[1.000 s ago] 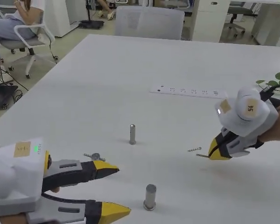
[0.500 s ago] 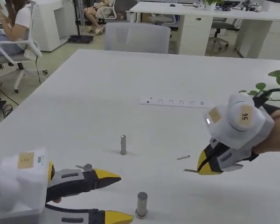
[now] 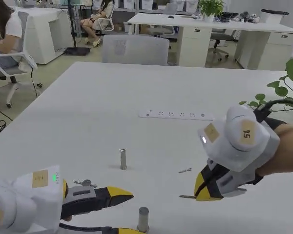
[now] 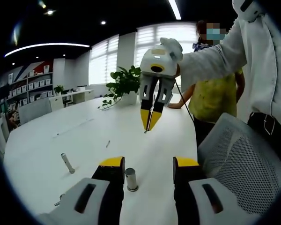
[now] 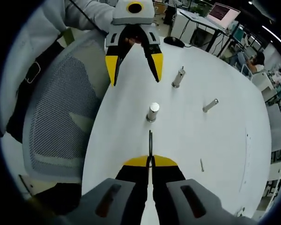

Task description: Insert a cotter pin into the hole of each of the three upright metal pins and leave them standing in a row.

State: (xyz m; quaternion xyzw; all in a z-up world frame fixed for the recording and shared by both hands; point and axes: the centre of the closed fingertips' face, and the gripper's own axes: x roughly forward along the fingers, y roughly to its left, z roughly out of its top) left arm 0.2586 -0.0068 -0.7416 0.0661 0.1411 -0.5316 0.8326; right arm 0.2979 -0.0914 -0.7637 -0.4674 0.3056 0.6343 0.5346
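at the near left, your left gripper (image 3: pixel 128 213) was held low over the white table (image 3: pixel 88 107). its two yellow-tipped jaws were wide apart and held nothing. the left gripper view showed the same wide gap of the left gripper (image 4: pixel 150 164), with nothing gripped in it. just beyond its far jaw, a small metal pin (image 3: pixel 86 184) was on the table with a thin piece beside it; whether it stood or lay, i could not tell. to the right of it and farther from you, a second metal pin (image 3: pixel 123 159) stood upright and alone. nearer to you, just in front of the open jaws, a third metal pin (image 3: pixel 143 219) stood upright too, apart from both jaws. far behind these, a white power strip (image 3: pixel 176 115) was lying across the table. going on to the right, a loose cotter pin (image 3: pixel 184 170) was lying flat on the table, well apart from the metal pins. near it, your right gripper (image 3: pixel 201 190) was pointing down and to the left, lifted over the table. its jaws were closed narrow on a held cotter pin (image 3: pixel 185 197), which stuck out from the tips toward the left. in the right gripper view the held cotter pin (image 5: pixel 150 140) was a thin dark line between the pressed jaws, pointing toward the third metal pin (image 5: pixel 152 112) but not touching it. at the far right edge a green plant (image 3: pixel 288 83) was seen.
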